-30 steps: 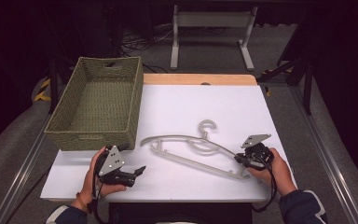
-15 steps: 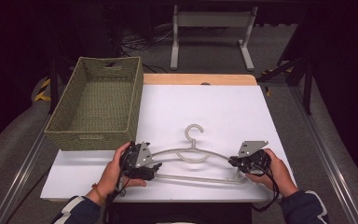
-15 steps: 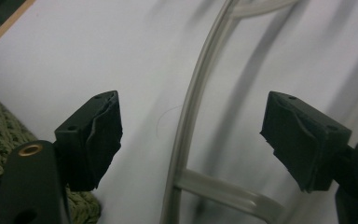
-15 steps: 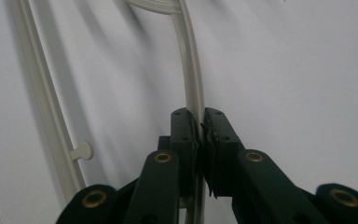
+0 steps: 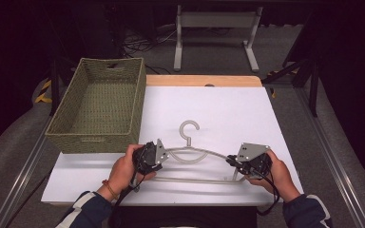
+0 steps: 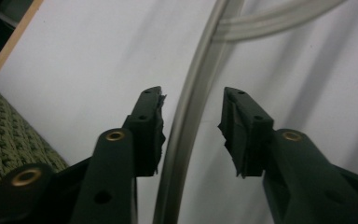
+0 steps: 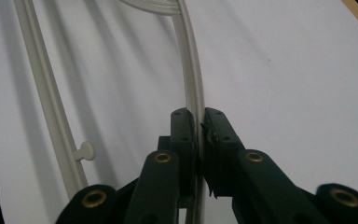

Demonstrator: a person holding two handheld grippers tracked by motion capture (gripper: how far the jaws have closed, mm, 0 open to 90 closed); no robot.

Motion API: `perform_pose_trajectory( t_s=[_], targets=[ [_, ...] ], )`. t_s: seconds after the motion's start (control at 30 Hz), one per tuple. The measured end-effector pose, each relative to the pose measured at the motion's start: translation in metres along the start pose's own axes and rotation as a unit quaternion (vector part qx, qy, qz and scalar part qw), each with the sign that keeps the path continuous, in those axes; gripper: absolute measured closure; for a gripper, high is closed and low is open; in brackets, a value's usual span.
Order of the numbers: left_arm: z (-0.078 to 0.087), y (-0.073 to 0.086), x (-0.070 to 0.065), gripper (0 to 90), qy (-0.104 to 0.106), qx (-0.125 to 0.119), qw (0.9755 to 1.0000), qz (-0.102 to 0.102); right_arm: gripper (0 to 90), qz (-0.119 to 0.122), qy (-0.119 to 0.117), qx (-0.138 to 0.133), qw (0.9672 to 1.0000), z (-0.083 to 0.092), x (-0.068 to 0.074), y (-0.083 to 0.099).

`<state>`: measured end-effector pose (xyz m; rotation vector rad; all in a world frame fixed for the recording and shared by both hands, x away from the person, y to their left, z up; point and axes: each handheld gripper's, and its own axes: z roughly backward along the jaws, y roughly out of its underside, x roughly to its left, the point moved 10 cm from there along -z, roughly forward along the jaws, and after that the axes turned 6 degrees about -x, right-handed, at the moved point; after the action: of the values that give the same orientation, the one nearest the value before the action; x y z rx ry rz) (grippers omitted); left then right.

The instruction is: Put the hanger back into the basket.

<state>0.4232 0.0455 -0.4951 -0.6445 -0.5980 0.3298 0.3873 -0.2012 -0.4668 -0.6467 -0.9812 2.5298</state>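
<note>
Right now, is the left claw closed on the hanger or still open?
Open. In the left gripper view the left claw straddles the hanger, with white table visible between the rod and each jaw.

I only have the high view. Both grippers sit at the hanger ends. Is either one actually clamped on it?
Observer: Right gripper is. Its own view shows the jaws shut on the hanger arm.
Operator: And the left?
Observer: Left gripper is open; the hanger arm runs between its jaws with a gap on both sides.
Operator: What's beside the left gripper?
Observer: The woven basket, at the left edge of its view.
</note>
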Motion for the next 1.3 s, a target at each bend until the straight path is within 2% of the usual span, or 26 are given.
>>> perform_pose_trajectory(
  t_s=[0.03, 0.17, 0.23, 0.33, 0.47, 0.53, 0.57, 0.6, 0.63, 0.67, 0.7, 0.73, 0.77, 0.83, 0.87, 0.93, 1.0, 1.03, 1.07, 1.1, 1.13, 1.17, 1.2, 1.23, 1.27, 1.3],
  targets=[
    [0.0, -0.001, 0.0, 64.7, 0.003, 0.001, 1.0, 0.009, 83.5, 0.006, 0.001, 0.006, 1.0, 0.0, 0.001, -0.002],
    [-0.001, -0.003, 0.0, 72.8, 0.003, -0.002, 1.0, 0.005, 83.5, 0.024, 0.01, 0.019, 0.9995, -0.004, 0.001, -0.006],
    [-0.001, -0.002, 0.001, 74.7, -0.005, 0.002, 1.0, 0.002, 83.5, 0.03, 0.018, 0.029, 0.999, -0.007, 0.002, -0.008],
    [0.0, -0.001, 0.003, 75.2, -0.007, 0.004, 1.0, -0.001, 83.4, 0.03, 0.017, 0.028, 0.999, -0.008, 0.001, -0.012],
    [0.004, -0.001, 0.006, 76.1, -0.024, 0.012, 0.9994, -0.02, 83.4, 0.033, 0.019, 0.026, 0.999, -0.008, 0.002, -0.017],
    [0.006, -0.002, 0.005, 77.2, -0.023, 0.015, 0.9994, -0.022, 83.1, 0.033, 0.019, 0.024, 0.999, -0.007, 0.001, -0.02],
    [0.01, -0.004, 0.007, 77.7, -0.027, 0.013, 0.9993, -0.023, 80.6, 0.032, 0.027, 0.016, 0.999, -0.004, -0.002, -0.024],
    [0.012, -0.004, 0.007, 78.3, -0.022, 0.013, 0.9994, -0.024, 79.2, 0.017, 0.037, 0.0, 0.9992, -0.002, -0.005, -0.028],
    [0.015, -0.006, 0.008, 79.0, -0.019, 0.004, 0.9995, -0.024, 74.0, 0.007, 0.036, -0.014, 0.9992, 0.001, -0.007, -0.032],
    [0.015, -0.006, 0.008, 79.7, -0.019, 0.004, 0.9995, -0.024, 74.0, 0.007, 0.036, -0.014, 0.9992, 0.001, -0.007, -0.032],
    [0.018, -0.006, 0.008, 79.7, -0.019, 0.003, 0.9995, -0.025, 73.5, -0.003, 0.04, -0.031, 0.9987, 0.006, -0.009, -0.036],
    [0.021, -0.007, 0.008, 80.3, -0.018, 0.004, 0.9995, -0.024, 70.8, -0.001, 0.048, -0.033, 0.9983, 0.009, -0.012, -0.038],
    [0.023, -0.008, 0.007, 81.3, -0.009, -0.007, 0.9997, -0.02, 63.1, 0.0, 0.062, -0.049, 0.9969, 0.017, -0.016, -0.043],
    [0.028, -0.011, 0.009, 81.7, -0.008, -0.019, 0.9997, -0.011, 61.2, -0.014, 0.071, -0.079, 0.9943, 0.027, -0.02, -0.049],
    [0.032, -0.012, 0.011, 81.9, -0.007, -0.029, 0.9996, 0.002, 56.9, -0.018, 0.079, -0.1, 0.9917, 0.035, -0.024, -0.054],
    [0.039, -0.015, 0.017, 81.9, -0.014, -0.045, 0.9989, 0.005, 53.5, -0.032, 0.101, -0.127, 0.9862, 0.048, -0.031, -0.058],
    [0.043, -0.016, 0.02, 81.9, -0.021, -0.051, 0.9985, 0.008, 48.9, -0.044, 0.124, -0.159, 0.9785, 0.061, -0.038, -0.061],
    [0.051, -0.017, 0.025, 81.9, -0.017, -0.067, 0.9971, 0.031, 46.8, -0.057, 0.131, -0.18, 0.9733, 0.07, -0.042, -0.06],
    [0.054, -0.018, 0.028, 81.9, -0.023, -0.072, 0.9967, 0.029, 42.2, -0.065, 0.138, -0.195, 0.9689, 0.076, -0.046, -0.06],
    [0.057, -0.018, 0.031, 81.9, -0.026, -0.075, 0.9963, 0.033, 41.5, -0.075, 0.147, -0.209, 0.9639, 0.081, -0.049, -0.059],
    [0.057, -0.018, 0.031, 81.9, -0.026, -0.075, 0.9963, 0.033, 41.5, -0.075, 0.147, -0.209, 0.9639, 0.081, -0.049, -0.059],
    [0.061, -0.018, 0.034, 81.9, -0.028, -0.083, 0.9952, 0.042, 41.0, -0.08, 0.151, -0.216, 0.9614, 0.086, -0.052, -0.057],
    [0.063, -0.018, 0.035, 81.9, -0.027, -0.087, 0.9947, 0.047, 35.7, -0.079, 0.158, -0.222, 0.959, 0.091, -0.054, -0.053],
    [0.064, -0.018, 0.036, 81.9, -0.023, -0.092, 0.9942, 0.051, 34.3, -0.078, 0.172, -0.233, 0.954, 0.096, -0.057, -0.052],
    [0.066, -0.019, 0.039, 81.9, -0.029, -0.099, 0.9931, 0.056, 32.3, -0.082, 0.176, -0.241, 0.9508, 0.099, -0.058, -0.051],
    [0.068, -0.019, 0.041, 81.9, -0.031, -0.1, 0.9927, 0.06, 26.3, -0.093, 0.177, -0.248, 0.948, 0.102, -0.061, -0.048]
  ],
)
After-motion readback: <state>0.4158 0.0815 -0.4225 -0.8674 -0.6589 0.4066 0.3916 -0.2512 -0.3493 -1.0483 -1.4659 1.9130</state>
